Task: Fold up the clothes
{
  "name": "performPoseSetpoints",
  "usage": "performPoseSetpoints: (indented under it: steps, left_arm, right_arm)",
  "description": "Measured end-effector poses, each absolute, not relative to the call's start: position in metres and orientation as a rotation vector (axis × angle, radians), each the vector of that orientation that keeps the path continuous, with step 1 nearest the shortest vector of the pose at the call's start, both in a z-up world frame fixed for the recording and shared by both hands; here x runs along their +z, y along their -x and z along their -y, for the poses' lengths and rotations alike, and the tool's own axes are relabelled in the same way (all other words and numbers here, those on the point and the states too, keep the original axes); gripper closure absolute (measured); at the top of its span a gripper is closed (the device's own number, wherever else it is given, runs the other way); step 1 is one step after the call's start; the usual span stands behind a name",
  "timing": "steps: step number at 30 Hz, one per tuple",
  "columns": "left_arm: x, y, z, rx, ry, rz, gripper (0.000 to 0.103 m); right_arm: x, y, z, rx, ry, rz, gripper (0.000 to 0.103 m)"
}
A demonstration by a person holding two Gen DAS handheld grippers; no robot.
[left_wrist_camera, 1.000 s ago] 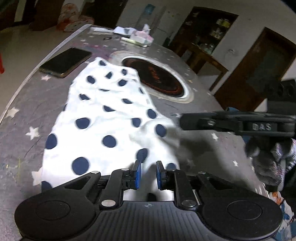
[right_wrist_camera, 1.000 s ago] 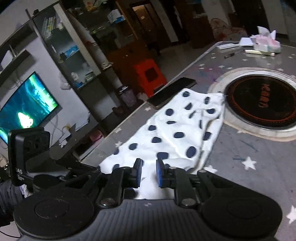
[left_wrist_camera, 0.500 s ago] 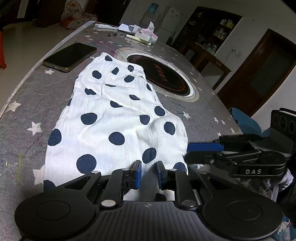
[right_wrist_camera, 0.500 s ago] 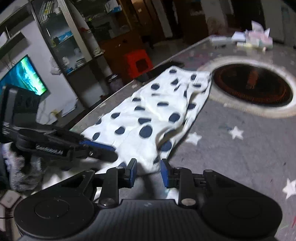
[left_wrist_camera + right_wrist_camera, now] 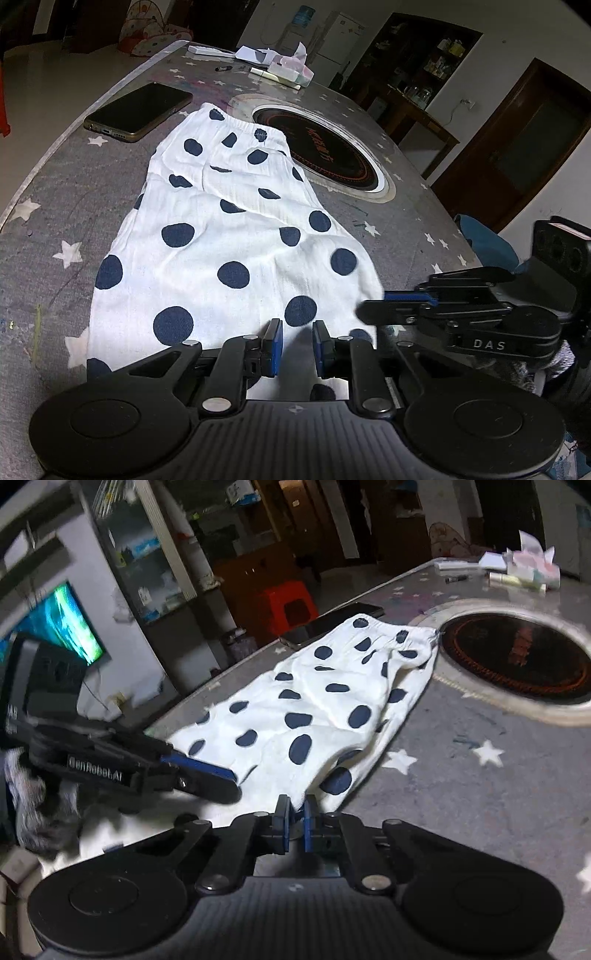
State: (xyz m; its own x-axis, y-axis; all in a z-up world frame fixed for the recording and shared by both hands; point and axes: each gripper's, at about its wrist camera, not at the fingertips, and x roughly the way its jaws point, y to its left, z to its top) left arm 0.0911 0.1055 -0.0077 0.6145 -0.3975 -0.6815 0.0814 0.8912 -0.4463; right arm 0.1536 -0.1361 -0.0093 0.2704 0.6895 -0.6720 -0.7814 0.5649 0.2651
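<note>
The garment point(image 5: 236, 236) is white cloth with large navy dots, spread lengthwise along the grey star-patterned worktop point(image 5: 74, 177), its gathered elastic end farthest from the cameras and just beside a round dark inset point(image 5: 317, 151) in the worktop. It lies mostly flat, with soft creases and a diagonal fold across its far half. In the right wrist view its near right corner point(image 5: 299, 794) is lifted off the worktop and drawn to a point between the right fingers point(image 5: 282, 821), so the right edge shows a doubled-over layer.
</note>
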Motion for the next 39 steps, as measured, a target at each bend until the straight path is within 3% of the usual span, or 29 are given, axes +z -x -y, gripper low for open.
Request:
performPoseSetpoints:
  steps: [10,19,28,39]
  left_arm:
    - [-0.006,-0.073,-0.112,-0.296,0.365,-0.853,0.079]
    - [0.005,-0.047,-0.096,-0.325,0.247,-0.806,0.077]
    - [-0.008,-0.028,-0.084,-0.42,0.225,-0.827,0.078]
    - [-0.015,-0.014,-0.09,-0.472,0.282,-0.819,0.078]
  right_arm:
    - [-0.009,-0.152,0.138,0.975,0.209,-0.896,0.096]
    - [0.02,-0.144,0.121,0.929,0.253,-0.699,0.092]
    - [-0.012,-0.159,0.083,0.907,0.338,-0.74,0.091]
    - [-0.005,-0.195,0.057,0.878,0.299,-0.708,0.089]
